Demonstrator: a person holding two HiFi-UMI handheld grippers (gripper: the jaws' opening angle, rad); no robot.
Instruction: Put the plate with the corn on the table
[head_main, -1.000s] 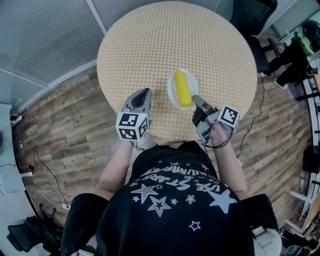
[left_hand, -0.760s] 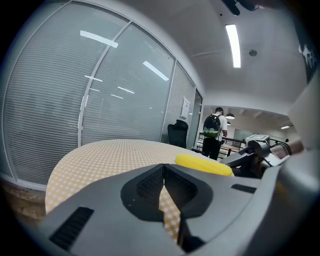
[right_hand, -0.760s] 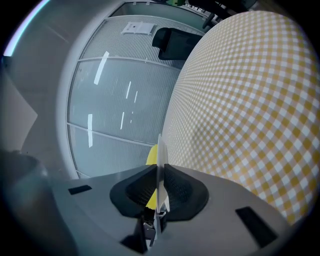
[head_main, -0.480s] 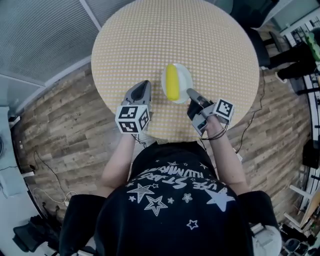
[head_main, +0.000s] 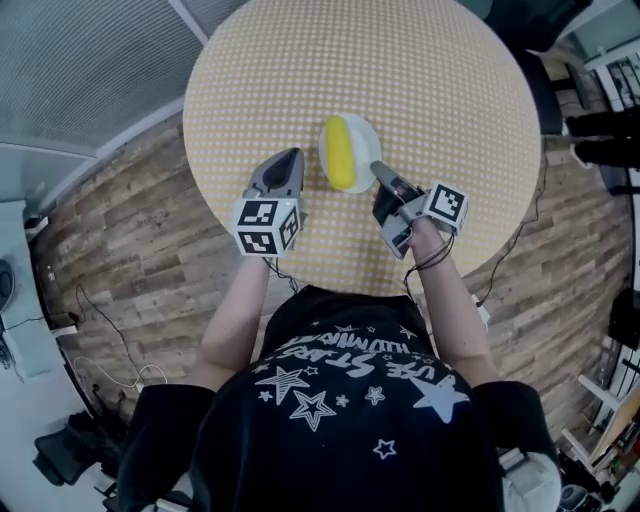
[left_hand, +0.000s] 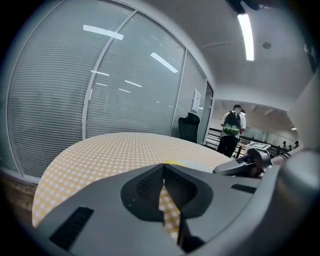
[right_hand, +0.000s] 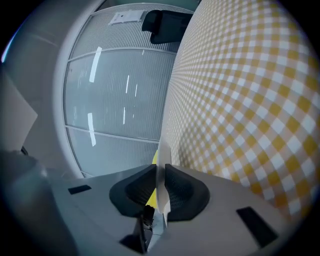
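The right tongs (head_main: 376, 169) hold the edge of the plate (head_main: 366, 138), and their jaws are starting to open. The plate with the corn (head_main: 341, 153) sits on the table (head_main: 420, 60), just right of the closed, empty left tongs (head_main: 289, 160).

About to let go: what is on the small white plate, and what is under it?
A yellow corn cob lies on the small white plate. Beneath is the yellow-checked round table; the plate hides whether it touches down.

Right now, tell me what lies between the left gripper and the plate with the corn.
Only a bare strip of checkered tabletop lies between the left gripper and the plate; the head view shows it.
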